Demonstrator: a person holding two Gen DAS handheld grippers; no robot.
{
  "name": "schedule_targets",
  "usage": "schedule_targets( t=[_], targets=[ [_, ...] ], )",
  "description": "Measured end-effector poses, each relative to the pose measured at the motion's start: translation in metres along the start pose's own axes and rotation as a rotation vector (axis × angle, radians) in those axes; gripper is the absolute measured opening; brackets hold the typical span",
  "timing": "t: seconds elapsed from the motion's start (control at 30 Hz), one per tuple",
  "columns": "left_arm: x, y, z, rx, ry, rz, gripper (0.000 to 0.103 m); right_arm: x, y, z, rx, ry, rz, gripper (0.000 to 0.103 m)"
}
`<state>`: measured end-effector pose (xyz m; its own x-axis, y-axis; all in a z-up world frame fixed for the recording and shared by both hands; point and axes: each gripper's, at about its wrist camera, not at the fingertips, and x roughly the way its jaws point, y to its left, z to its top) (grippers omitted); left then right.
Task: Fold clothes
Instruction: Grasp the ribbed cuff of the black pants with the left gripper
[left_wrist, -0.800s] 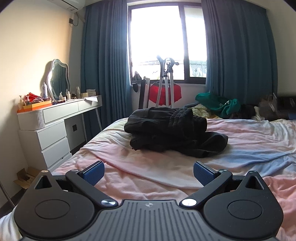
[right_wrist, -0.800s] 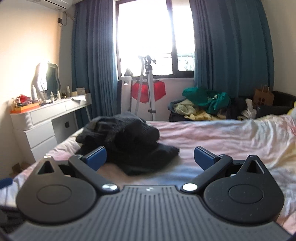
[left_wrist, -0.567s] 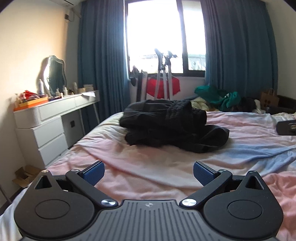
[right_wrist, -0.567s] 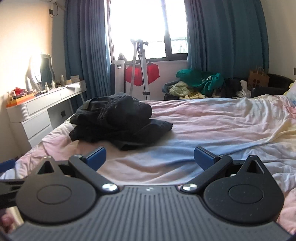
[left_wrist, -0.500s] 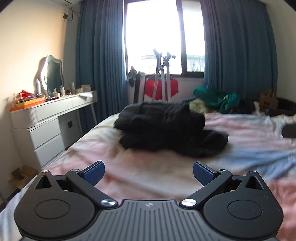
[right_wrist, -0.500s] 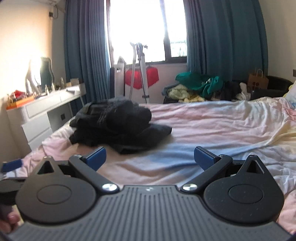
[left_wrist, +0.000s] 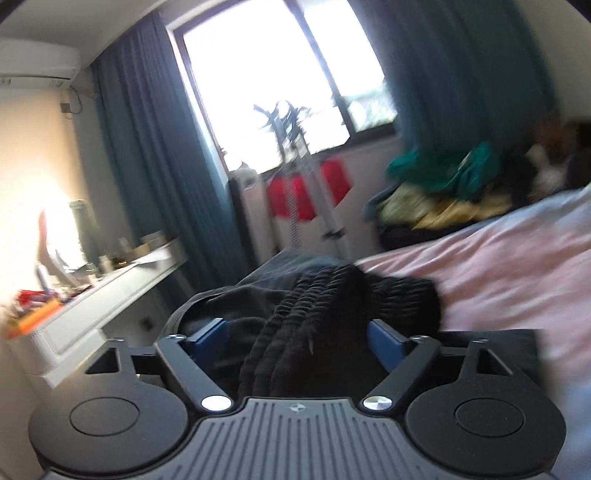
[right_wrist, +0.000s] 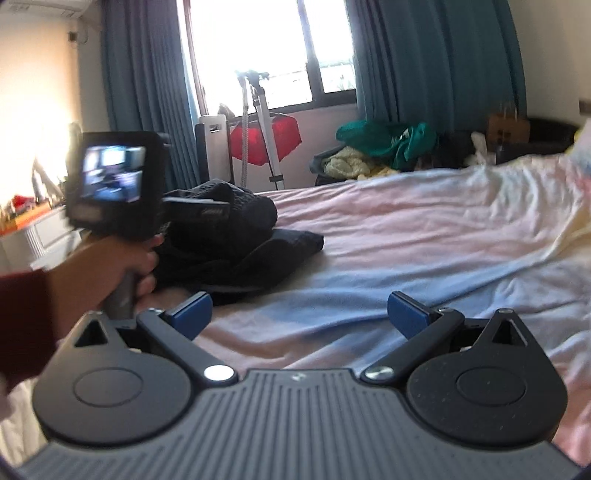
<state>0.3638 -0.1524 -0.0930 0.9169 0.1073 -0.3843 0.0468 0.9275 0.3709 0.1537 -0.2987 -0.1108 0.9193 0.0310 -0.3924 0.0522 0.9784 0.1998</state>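
A heap of black clothes (left_wrist: 332, 295) lies on the pink and blue bedsheet (left_wrist: 498, 266). My left gripper (left_wrist: 295, 339) is pushed into the heap, with a ribbed black knit between its blue pads (left_wrist: 208, 338). The jaws stand apart, and I see no firm pinch through the blur. The right wrist view shows that gripper (right_wrist: 199, 209) on top of the heap (right_wrist: 236, 240), held by a hand (right_wrist: 110, 266) in a red sleeve. My right gripper (right_wrist: 299, 314) is open above bare sheet (right_wrist: 406, 229), to the right of the heap, holding nothing.
A white dresser (right_wrist: 40, 236) with small items stands left of the bed. Beyond the bed are a tripod with a red thing (right_wrist: 266, 136), a mound of green and yellow clothes (right_wrist: 376, 147), a paper bag (right_wrist: 508, 127) and the curtained window.
My left gripper has moved forward into the black heap and tilted, and its jaws stand narrower than before. The right gripper has stayed wide open, and the left hand has come into its view.
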Motion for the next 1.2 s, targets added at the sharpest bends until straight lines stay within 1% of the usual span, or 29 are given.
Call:
schedule_targets(
  t=[0.07,0.13,0.2,0.23,0.27,0.3,0.33,0.4,0.47,0.53,0.63,0.7,0.77,0.83,0.9,0.97,1.07,1.13,1.2],
  targets=[
    [0.039,-0.013,-0.007,0.054,0.067,0.033,0.078,0.019,0.0,-0.011,-0.046,0.041,-0.018,0.103],
    [0.064,-0.02,-0.009,0.096,0.082,0.061,0.076,0.035,-0.001,-0.019,-0.064,0.069,-0.03,0.103],
    [0.074,-0.026,-0.007,0.126,0.081,0.095,0.042,0.044,-0.003,-0.022,-0.052,0.08,-0.032,0.103],
    [0.076,-0.025,-0.002,0.12,0.082,0.106,0.04,0.048,-0.004,-0.023,-0.042,0.083,-0.026,0.103],
    [0.075,-0.022,0.005,0.105,0.083,0.107,0.03,0.052,-0.005,-0.024,-0.033,0.086,-0.02,0.103],
    [0.07,-0.015,0.015,0.082,0.074,0.117,0.025,0.054,-0.005,-0.024,-0.032,0.088,-0.015,0.103],
    [0.064,-0.006,0.023,0.059,0.059,0.124,0.023,0.055,-0.005,-0.024,-0.034,0.09,-0.012,0.103],
    [0.032,0.018,0.045,0.047,-0.016,0.154,0.015,0.054,-0.005,-0.023,-0.04,0.075,-0.013,0.103],
    [-0.003,0.037,0.06,0.036,-0.089,0.162,0.011,0.052,-0.007,-0.021,-0.033,0.055,-0.011,0.103],
    [-0.052,0.06,0.071,0.009,-0.181,0.168,0.01,0.044,-0.007,-0.017,-0.028,0.027,-0.011,0.103],
    [-0.122,0.094,0.077,-0.057,-0.229,0.121,0.01,0.027,-0.007,-0.011,-0.02,-0.037,-0.01,0.103],
    [-0.175,0.119,0.075,-0.082,-0.279,0.098,0.009,0.015,-0.005,-0.007,-0.018,-0.079,-0.008,0.103],
    [-0.219,0.141,0.07,-0.107,-0.308,0.072,0.009,0.003,-0.002,-0.003,-0.023,-0.118,-0.009,0.103],
    [-0.258,0.161,0.061,-0.139,-0.322,0.044,0.009,-0.008,0.002,0.0,-0.037,-0.144,-0.016,0.103],
    [-0.296,0.18,0.043,-0.179,-0.332,0.016,0.009,-0.017,0.007,0.005,-0.063,-0.166,-0.017,0.103],
    [-0.327,0.201,0.024,-0.237,-0.324,-0.016,0.009,-0.03,0.014,0.007,-0.104,-0.192,-0.023,0.103],
    [-0.358,0.229,-0.026,-0.305,-0.266,-0.06,0.009,-0.051,0.024,0.006,-0.133,-0.187,-0.009,0.103],
    [-0.363,0.247,-0.069,-0.334,-0.211,-0.051,0.009,-0.065,0.03,0.001,-0.143,-0.159,0.02,0.103],
    [-0.361,0.267,-0.114,-0.374,-0.16,-0.025,0.009,-0.073,0.038,-0.007,-0.156,-0.092,0.04,0.103]
  ],
)
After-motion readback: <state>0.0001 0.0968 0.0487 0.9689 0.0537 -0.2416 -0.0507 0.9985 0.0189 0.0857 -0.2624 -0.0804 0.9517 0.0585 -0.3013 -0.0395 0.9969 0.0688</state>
